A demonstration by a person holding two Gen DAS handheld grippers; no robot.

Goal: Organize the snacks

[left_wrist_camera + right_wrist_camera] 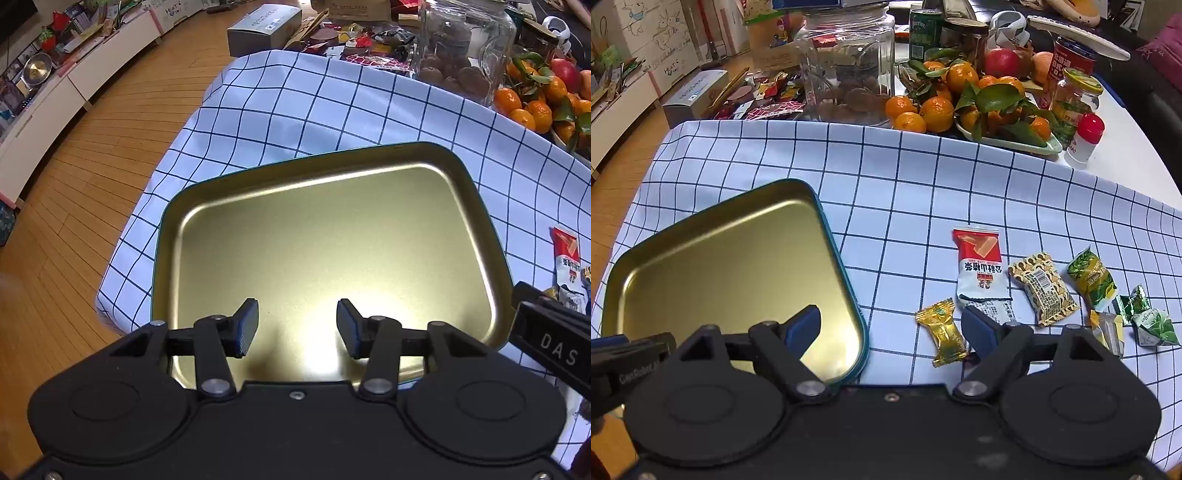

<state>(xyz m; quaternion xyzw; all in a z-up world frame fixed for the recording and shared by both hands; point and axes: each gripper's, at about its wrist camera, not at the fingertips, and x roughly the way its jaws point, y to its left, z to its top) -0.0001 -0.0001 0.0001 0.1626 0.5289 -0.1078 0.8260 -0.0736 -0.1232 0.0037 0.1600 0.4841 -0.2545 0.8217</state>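
With both the left gripper [297,328] and the right gripper [892,328] held apart and empty, the gold candy [943,334] beside the empty tin tray [842,254] could be pushed away on the checked cloth [923,177] if it is approached too low.

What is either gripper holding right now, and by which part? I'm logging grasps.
Nothing. The left gripper hangs open above the empty tin tray; the right gripper is open too.
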